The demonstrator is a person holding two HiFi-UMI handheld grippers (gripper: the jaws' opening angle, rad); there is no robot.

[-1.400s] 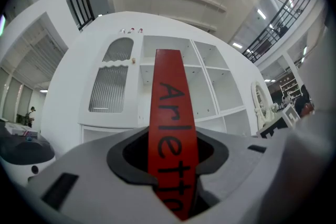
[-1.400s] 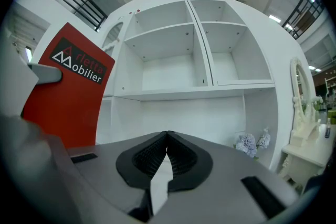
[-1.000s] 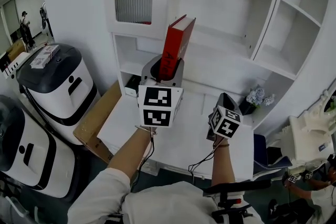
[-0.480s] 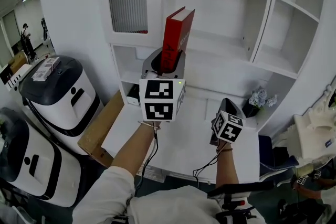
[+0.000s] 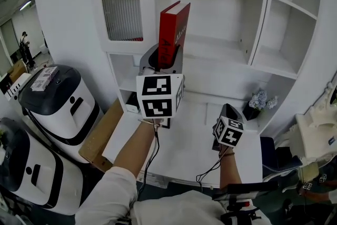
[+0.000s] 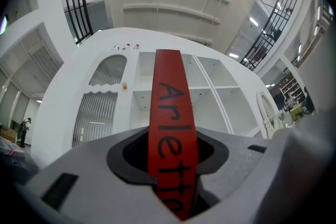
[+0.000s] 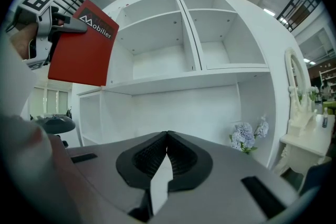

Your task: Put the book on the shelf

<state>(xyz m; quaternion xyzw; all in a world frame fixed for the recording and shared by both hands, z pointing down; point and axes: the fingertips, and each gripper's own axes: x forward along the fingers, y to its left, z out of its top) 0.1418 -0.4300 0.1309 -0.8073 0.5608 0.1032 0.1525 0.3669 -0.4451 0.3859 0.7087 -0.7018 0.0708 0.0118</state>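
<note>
Shelf unit [image 5: 266,13] fills the head view, white, open bays; ribbed door [image 5: 122,2] at its upper left; wide open bay [image 5: 221,52] at its centre, empty as far as I can see.
Desk [image 5: 184,150] sits below the unit, bare in the middle; flowers [image 5: 258,98] at the unit's lower right.
Book [image 5: 174,29], red, is in the air in front of the unit, just right of the door, at the left end of the wide bay; upright, top leaning slightly right; not on any board yet.
Left gripper [image 5: 166,60] is clamped on the book's lower end, spine facing its camera; grip looks square.
Right gripper [image 5: 225,108] is low, below the wide bay, over the desk; jaws together on nothing.

Step in hand, my read: carry-in to the wide bay.
- push straight forward into the bay; keep the book vertical; watch its top corner against the board above
- land the bottom edge flat on the board, close to the bay's left wall so it has something to lean on
- grip is at the low end only, so the tall book is likely to tip once freed; open the jaws only when weight is on the board; the free right gripper could steady the cover
</note>
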